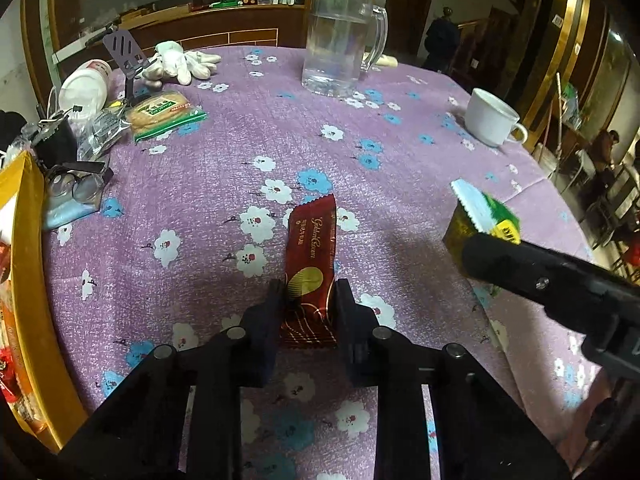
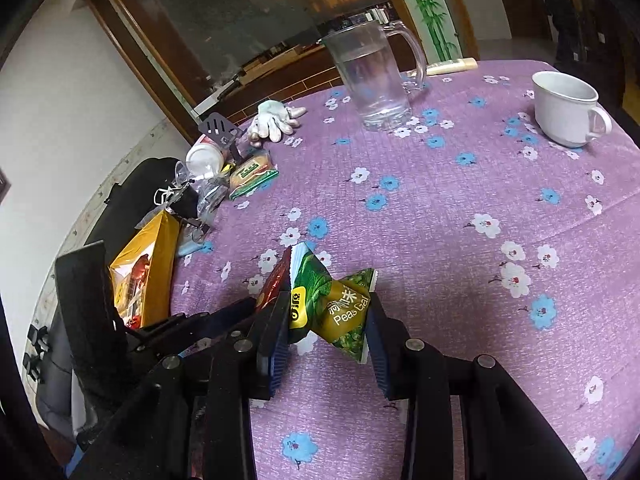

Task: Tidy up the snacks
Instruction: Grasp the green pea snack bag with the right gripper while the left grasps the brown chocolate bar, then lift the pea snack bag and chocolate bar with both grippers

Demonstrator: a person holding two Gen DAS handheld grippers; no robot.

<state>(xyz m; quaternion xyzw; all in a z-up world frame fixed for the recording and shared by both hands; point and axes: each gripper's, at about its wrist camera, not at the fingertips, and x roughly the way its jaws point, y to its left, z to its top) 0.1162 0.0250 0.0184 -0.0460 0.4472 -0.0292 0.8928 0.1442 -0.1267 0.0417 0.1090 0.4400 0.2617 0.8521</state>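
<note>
My left gripper [image 1: 308, 300] is shut on a dark red Golden Crown snack bar [image 1: 310, 264], held just above the purple floral tablecloth [image 1: 240, 152]. My right gripper [image 2: 330, 320] is shut on a green Peas snack packet [image 2: 340, 304]; it also shows in the left wrist view [image 1: 480, 216] at the right. The red bar's end shows in the right wrist view [image 2: 276, 280], just left of the packet. A yellow box holding snacks [image 2: 144, 272] stands at the table's left edge, also seen in the left wrist view [image 1: 20, 280]. A green biscuit pack [image 1: 164, 114] lies far left.
A clear water jug [image 1: 340, 44] stands at the back middle and a white cup [image 1: 490, 118] at the right. White gloves [image 1: 180, 64], a white jar [image 1: 86, 86], glasses [image 1: 76, 188] and clutter crowd the left edge.
</note>
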